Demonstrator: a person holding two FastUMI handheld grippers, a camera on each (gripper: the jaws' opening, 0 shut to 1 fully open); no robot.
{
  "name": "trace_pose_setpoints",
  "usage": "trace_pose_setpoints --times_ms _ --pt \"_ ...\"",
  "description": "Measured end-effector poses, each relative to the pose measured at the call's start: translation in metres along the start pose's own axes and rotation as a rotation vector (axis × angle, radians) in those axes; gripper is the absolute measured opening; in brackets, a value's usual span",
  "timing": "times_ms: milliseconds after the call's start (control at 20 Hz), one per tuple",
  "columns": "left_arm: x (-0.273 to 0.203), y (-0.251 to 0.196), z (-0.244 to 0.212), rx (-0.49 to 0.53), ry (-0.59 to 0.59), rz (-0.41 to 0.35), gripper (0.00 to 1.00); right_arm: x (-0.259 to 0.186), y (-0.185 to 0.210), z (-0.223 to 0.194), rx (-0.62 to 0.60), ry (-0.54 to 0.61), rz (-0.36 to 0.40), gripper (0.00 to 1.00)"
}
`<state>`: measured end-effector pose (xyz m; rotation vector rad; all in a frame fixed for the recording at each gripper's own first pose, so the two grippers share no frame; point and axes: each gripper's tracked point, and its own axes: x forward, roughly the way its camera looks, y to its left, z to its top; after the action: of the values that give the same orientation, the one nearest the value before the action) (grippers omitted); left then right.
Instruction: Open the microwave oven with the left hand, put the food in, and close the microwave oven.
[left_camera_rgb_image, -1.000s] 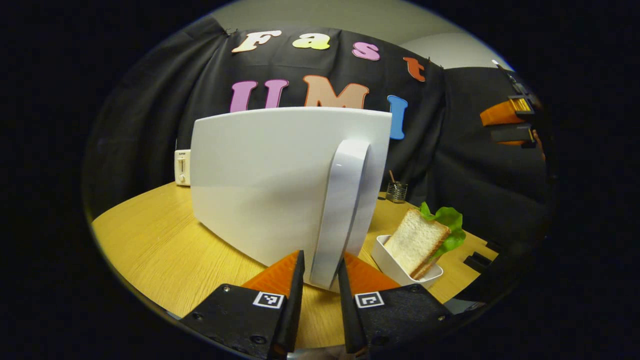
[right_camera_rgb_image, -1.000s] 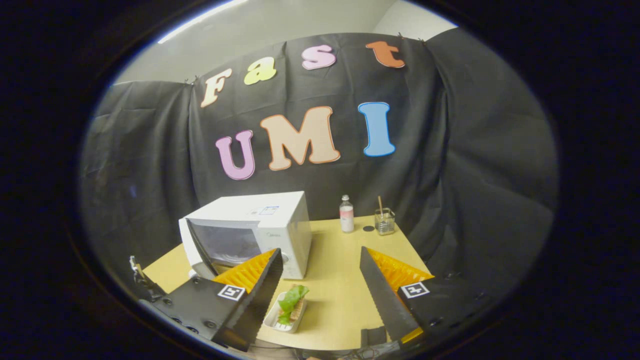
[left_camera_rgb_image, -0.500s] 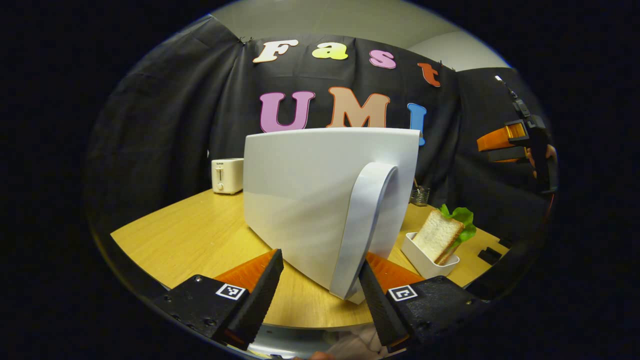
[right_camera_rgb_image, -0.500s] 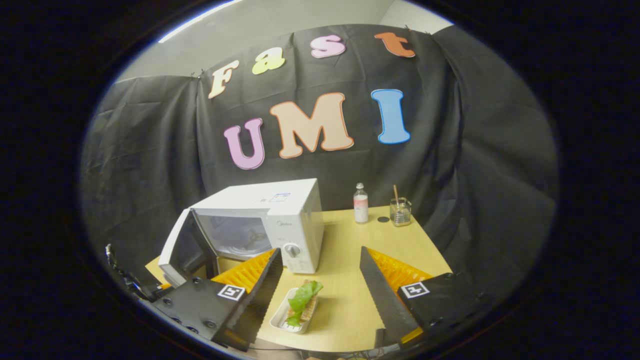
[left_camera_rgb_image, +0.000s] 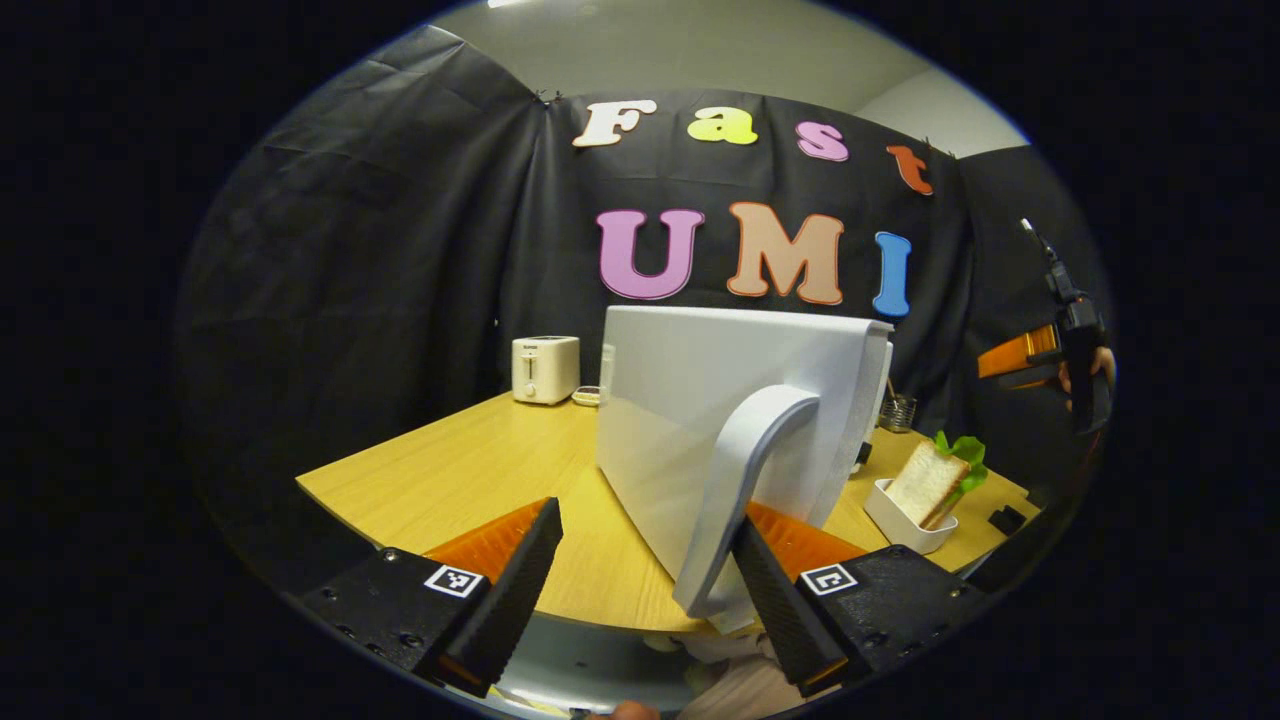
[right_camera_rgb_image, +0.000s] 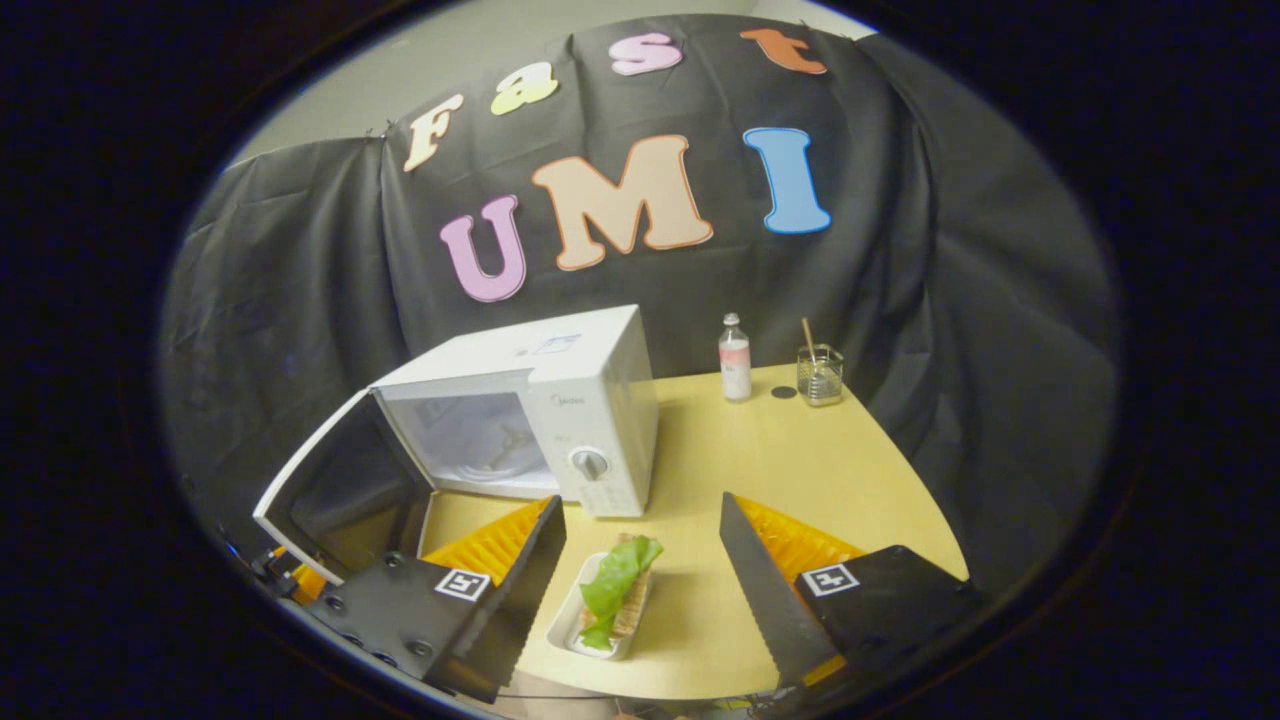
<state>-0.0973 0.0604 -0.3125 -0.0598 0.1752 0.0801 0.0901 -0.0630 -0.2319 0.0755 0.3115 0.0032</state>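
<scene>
On the table (right_camera_rgb_image: 800, 470), the oven (right_camera_rgb_image: 560, 400) stood door (right_camera_rgb_image: 330, 490) swung wide, left gripper (left_camera_rgb_image: 645, 570) spread loose around its handle (left_camera_rgb_image: 745, 480); the right gripper (right_camera_rgb_image: 640, 580), also apart, should drop squarely over the sandwich tray (right_camera_rgb_image: 605, 610) before the oven.

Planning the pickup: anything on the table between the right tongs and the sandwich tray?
Nothing: in the right gripper view the open right tongs hover over the white tray with the lettuce sandwich, bare yellow wooden table around it.

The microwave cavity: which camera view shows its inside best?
The right gripper view: the microwave oven faces it with the door swung open, so the lit cavity is visible. The left gripper view faces the door's white outer side and handle, which hide the cavity.
</scene>
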Motion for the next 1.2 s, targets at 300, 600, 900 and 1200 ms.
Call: trace_pose_setpoints --times_ms 300,600,900,1200 --pt "-0.027 0.069 0.019 0.017 -0.042 0.135 0.99 0.013 0.008 -0.031 -0.070 0.120 0.000 0.92" --pt "-0.063 0.137 0.034 0.029 -0.066 0.303 0.97 0.026 0.009 -0.070 -0.071 0.276 0.020 0.93" --pt "-0.101 0.193 0.084 0.011 -0.168 0.490 0.91 0.038 0.014 -0.100 0.033 0.434 0.065 0.93" --pt "-0.096 0.208 0.118 0.030 -0.258 0.530 0.94 0.046 0.021 -0.125 0.195 0.598 0.102 0.91"
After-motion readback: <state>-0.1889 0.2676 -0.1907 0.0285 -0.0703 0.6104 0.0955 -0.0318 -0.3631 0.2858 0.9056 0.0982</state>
